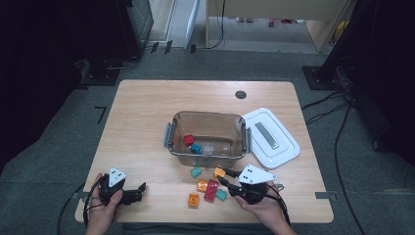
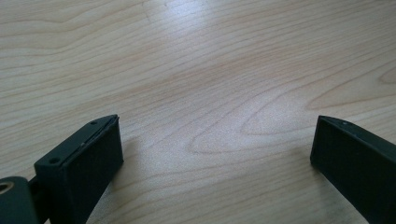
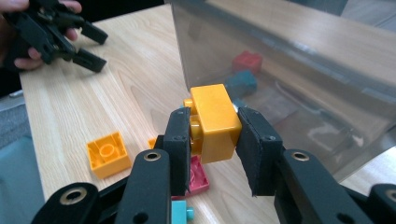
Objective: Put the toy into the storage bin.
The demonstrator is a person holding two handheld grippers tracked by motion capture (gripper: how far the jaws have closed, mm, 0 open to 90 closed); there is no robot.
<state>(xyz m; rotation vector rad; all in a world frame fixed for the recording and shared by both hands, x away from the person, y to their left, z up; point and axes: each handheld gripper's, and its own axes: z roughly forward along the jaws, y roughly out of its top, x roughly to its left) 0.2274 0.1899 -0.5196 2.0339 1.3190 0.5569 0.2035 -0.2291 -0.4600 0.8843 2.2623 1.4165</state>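
Right gripper view: a light, rigid, smooth orange brick (image 3: pixel 212 121) is pinched on flat sides by the right gripper (image 3: pixel 212 140) fingers (image 3: pixel 180 140); the left gripper (image 2: pixel 215 144) is held wide open, empty.

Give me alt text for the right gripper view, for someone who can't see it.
The right gripper clamps an orange toy brick between its black jaws, raised off a wooden table beside a clear plastic bin. Another orange brick lies below at left, and the left gripper rests farther off.
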